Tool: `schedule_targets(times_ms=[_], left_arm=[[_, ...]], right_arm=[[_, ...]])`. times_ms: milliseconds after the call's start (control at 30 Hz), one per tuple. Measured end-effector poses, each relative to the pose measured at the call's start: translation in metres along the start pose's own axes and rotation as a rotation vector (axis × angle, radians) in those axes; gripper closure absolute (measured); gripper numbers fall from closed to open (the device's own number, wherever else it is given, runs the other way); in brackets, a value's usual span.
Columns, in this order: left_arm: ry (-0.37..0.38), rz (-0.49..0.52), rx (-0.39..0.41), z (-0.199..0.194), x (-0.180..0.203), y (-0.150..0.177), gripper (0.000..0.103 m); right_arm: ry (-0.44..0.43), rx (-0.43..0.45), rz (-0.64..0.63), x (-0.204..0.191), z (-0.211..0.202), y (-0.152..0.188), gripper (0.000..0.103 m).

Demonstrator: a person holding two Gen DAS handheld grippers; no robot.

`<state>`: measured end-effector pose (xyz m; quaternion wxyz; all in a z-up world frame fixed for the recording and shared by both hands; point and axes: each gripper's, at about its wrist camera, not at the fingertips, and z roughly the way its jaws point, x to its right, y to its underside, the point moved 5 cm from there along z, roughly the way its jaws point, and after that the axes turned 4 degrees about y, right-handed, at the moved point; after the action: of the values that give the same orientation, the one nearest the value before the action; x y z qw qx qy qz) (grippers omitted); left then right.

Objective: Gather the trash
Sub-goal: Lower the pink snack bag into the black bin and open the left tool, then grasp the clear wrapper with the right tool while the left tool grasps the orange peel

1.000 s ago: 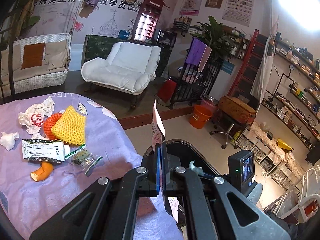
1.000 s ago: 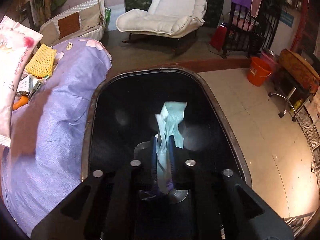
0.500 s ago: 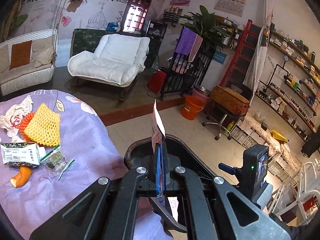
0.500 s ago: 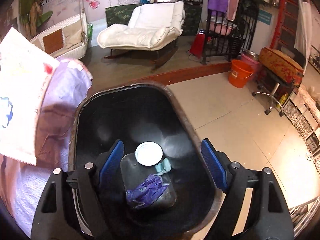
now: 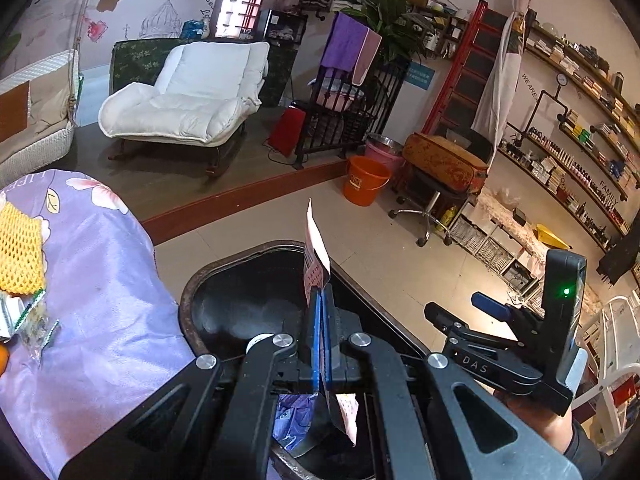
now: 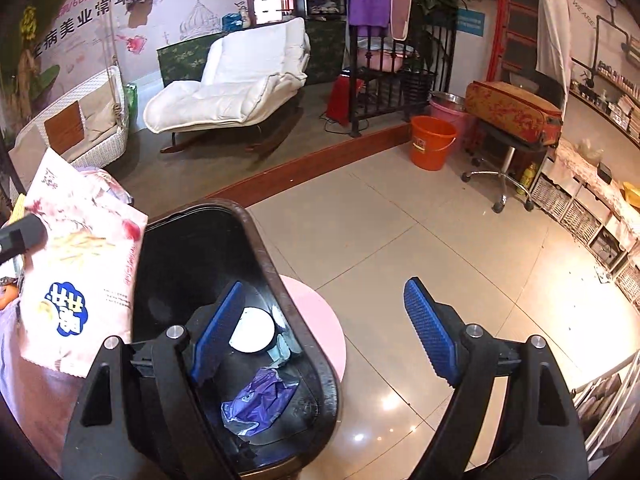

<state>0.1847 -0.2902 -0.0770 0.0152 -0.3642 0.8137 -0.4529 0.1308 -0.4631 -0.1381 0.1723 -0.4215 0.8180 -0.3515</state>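
Observation:
My left gripper (image 5: 320,300) is shut on a pink snack packet (image 5: 316,256), held edge-on above the black trash bin (image 5: 208,280). The right wrist view shows the same packet (image 6: 80,276) flat, at the bin's left rim (image 6: 272,256). My right gripper (image 6: 328,320) is open and empty above the bin's right rim. Inside the bin lie a crumpled purple wrapper (image 6: 260,400), a white round lid (image 6: 252,330) and a pale blue tissue (image 6: 282,348). More trash sits on the purple-covered table (image 5: 104,304): a yellow foam net (image 5: 18,252) and small wrappers (image 5: 24,316).
The bin stands by the table on a pink round base (image 6: 320,320) on a tiled floor. An orange bucket (image 6: 432,142), a stool with a patterned case (image 6: 512,108), a white recliner (image 5: 188,96) and wall shelves (image 5: 572,160) lie beyond.
My right gripper opened and dropped the pale blue tissue into the bin, then drew back to the right. My left gripper carried the pink packet from the table side to over the bin.

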Motion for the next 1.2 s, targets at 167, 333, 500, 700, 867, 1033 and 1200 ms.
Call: schedule_targets(times_ms=[167,333,500,700,867,1033,1200], left_arm=[[0.003,0.002,-0.054,0.023,0.004,0.005,0.101],[-0.012,0.027,-0.103,0.038,0.005,0.014,0.069],[-0.015,0.023,-0.065,0.033,0.003,0.018,0.02],[-0.034,0.042,-0.041,0.018,0.0,0.022,0.017],[-0.051,0.038,0.012,-0.006,-0.004,0.026,0.014],[-0.104,0.055,0.064,-0.036,-0.006,0.034,0.012],[-0.159,0.059,0.09,-0.063,-0.017,0.041,0.011]], right_arm=[[0.013,-0.004,0.019,0.011,0.001,0.0,0.021],[0.025,-0.008,0.032,0.019,0.003,-0.001,0.019],[0.031,-0.009,0.041,0.022,0.003,-0.001,0.019],[0.019,-0.013,0.039,0.019,0.004,0.001,0.019],[-0.003,-0.012,0.023,0.009,0.002,0.002,0.018],[-0.044,-0.001,-0.002,-0.007,-0.004,0.001,0.018],[-0.112,0.019,-0.044,-0.032,-0.015,0.0,0.017]])
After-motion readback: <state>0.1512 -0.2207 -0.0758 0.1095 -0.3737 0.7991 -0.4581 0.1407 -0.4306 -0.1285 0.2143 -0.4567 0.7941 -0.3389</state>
